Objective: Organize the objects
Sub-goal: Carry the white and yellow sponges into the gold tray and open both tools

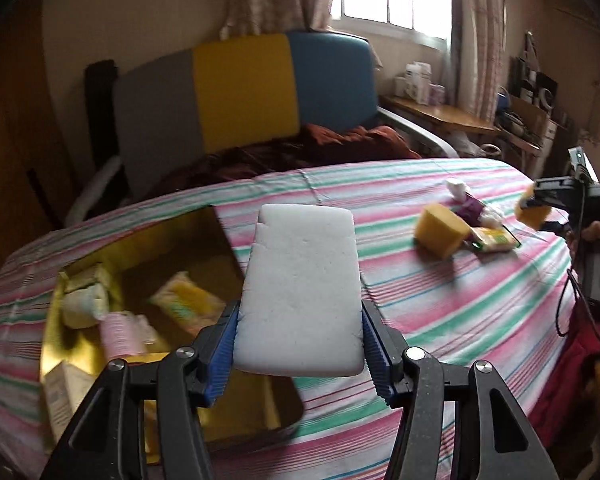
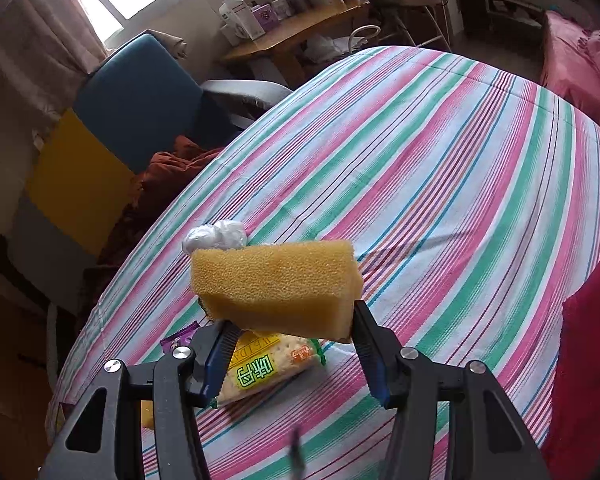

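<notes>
Left wrist view. At 8 o'clock a gold tray [image 1: 216, 222] is seen on the striped bedcover [image 1: 440, 312]; a yellow-green snack packet [image 1: 186, 300], a pink packet [image 1: 120, 332] and a pale wrapped bundle [image 1: 85, 306] are held inside it. At centre, the left gripper [image 1: 299, 344] is shown with its jaws closed on the lower end of a white foam block [image 1: 300, 288], the block rising toward 12 o'clock — its left edge overlaps the tray's near corner in the picture. At 2 o'clock a loose yellow sponge [image 1: 442, 230] lies on the cover, touching a cracker packet [image 1: 494, 239] and just beside a purple wrapper [image 1: 472, 210] and a white wad [image 1: 458, 188]. At 3 o'clock the right gripper [image 1: 534, 210] is seen from outside, a second yellow sponge pinched at its tip.

Right wrist view. At 9 o'clock a chair back [image 2: 112, 120] in blue, yellow and grey stands beyond the bed. At centre the right gripper [image 2: 290, 356] is shown with jaws set fairly wide and pressed on the lower corners of the held sponge [image 2: 276, 284] — raised clear of the cover. The cracker packet [image 2: 268, 364] lies beneath it at 6 o'clock; the crumpled wad [image 2: 214, 236] peeks out at 11 o'clock.
</notes>
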The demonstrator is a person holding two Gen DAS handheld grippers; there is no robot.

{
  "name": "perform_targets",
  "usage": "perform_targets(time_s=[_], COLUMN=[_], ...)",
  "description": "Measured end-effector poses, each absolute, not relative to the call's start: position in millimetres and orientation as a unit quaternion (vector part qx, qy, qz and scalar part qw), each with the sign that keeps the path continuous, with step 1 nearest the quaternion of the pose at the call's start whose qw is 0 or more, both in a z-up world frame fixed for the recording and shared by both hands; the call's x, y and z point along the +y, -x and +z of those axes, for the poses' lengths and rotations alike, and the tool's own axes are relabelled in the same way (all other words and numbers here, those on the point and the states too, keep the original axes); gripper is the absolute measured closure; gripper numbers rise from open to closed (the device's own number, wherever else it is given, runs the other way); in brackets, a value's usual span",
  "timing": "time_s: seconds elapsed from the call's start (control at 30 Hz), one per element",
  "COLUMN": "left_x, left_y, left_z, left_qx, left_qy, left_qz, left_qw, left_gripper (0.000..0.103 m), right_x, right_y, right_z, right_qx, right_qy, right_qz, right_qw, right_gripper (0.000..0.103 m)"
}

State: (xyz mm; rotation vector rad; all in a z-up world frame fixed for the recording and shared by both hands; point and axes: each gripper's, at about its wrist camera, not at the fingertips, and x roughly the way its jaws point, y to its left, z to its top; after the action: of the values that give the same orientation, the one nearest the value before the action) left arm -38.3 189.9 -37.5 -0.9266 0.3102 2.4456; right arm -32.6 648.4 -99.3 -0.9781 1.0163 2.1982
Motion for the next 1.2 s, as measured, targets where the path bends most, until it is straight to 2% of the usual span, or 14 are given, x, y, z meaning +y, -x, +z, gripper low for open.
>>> perform_targets(time_s=[0.4,0.67,0.93,1.2], left_x=[143.2,116.6,94.6,57.1], left_y=[37.2,40.2,44.3,57.1], left_z=[-24.2,-31.8,-44.3,-46.6], left_qx=[0.089,0.07,0.052,0.008], left_qy=[0.323,0.336,0.351,0.36], left_qz=[0.918,0.918,0.917,0.92], left_qw=[0.214,0.197,0.182,0.152], left_gripper=[0.045,0.045,0.044,0.044], right_x=[613.6,553.3,441.9,318.6], right_y=[43.8,62.9,85.5,107.6], right_z=[-83.1,-73.0,-45.5,-44.7], right_qx=[0.324,0.268,0.206,0.148], right_qy=[0.365,0.397,0.403,0.431], right_qz=[0.841,0.858,0.89,0.886], right_qw=[0.233,0.186,0.058,-0.09], right_gripper=[0.047,0.047,0.047,0.047])
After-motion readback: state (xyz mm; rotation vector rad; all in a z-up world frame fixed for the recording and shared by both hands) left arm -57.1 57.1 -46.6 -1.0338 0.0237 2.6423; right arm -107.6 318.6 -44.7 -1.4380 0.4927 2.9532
